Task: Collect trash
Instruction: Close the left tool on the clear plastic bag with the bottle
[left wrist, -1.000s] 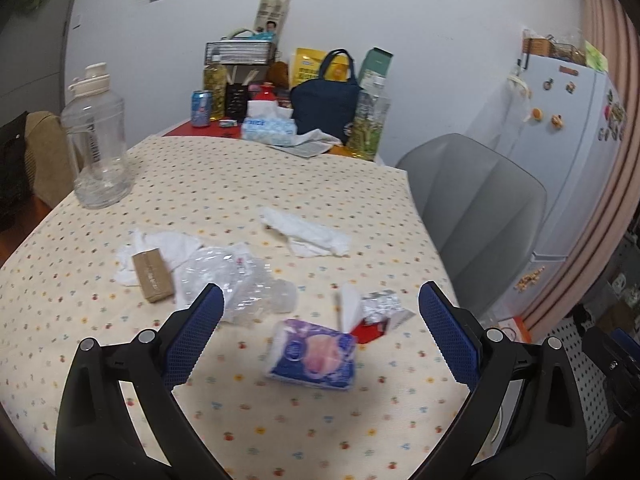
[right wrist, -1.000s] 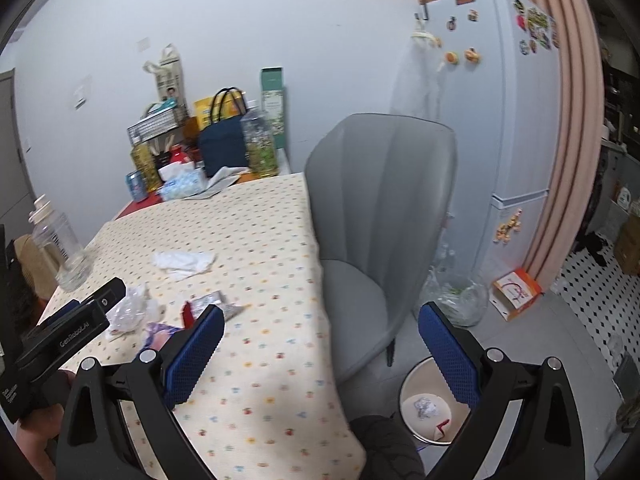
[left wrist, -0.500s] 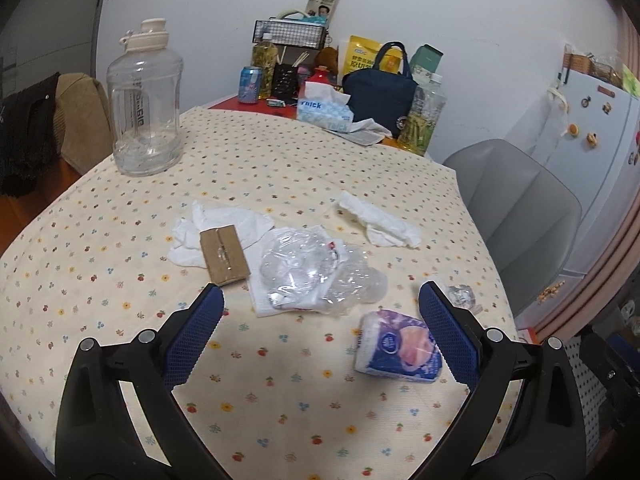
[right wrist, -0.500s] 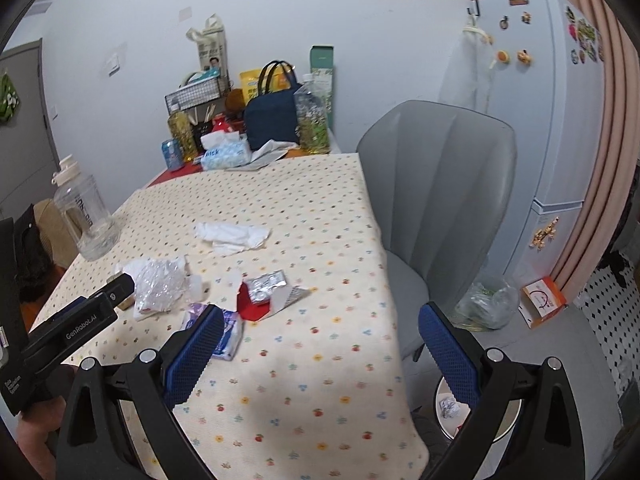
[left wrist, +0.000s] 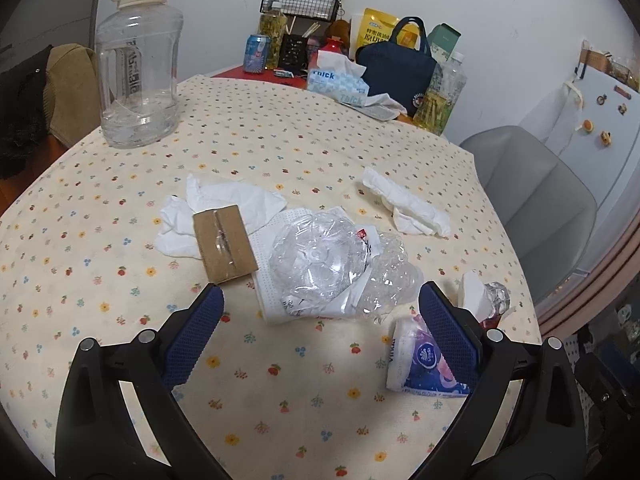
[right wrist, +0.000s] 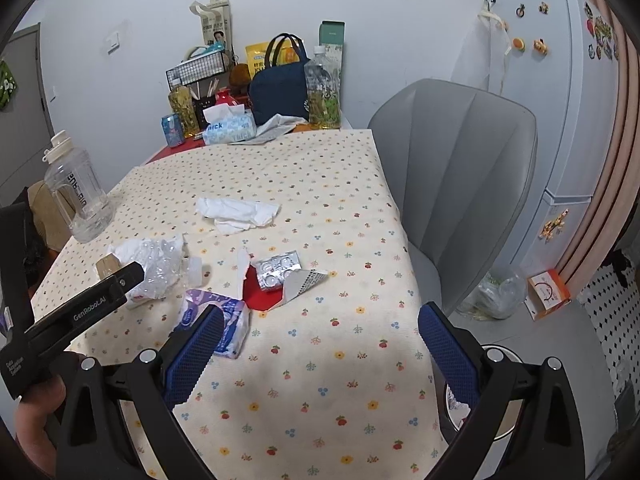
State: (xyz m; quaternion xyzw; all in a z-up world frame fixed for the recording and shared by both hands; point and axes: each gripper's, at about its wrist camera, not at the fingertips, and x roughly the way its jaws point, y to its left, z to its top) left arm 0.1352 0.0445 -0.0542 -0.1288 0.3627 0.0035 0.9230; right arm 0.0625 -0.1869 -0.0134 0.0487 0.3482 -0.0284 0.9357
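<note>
Two tools hang over the bench (left wrist: 120, 168), both spread and empty. The left tool (left wrist: 320, 312) has the crushed plastic bottle (left wrist: 336, 260) dead ahead between its fingers, its long axis running across them. Left of the bottle lies a cardboard piece (left wrist: 224, 244) on crumpled tissue (left wrist: 224, 200); right of it, a tissue pack (left wrist: 420, 364). The right tool (right wrist: 318, 336) sits nearer the blister pack (right wrist: 278, 270). Nothing blocks either reach, I judge.
</note>
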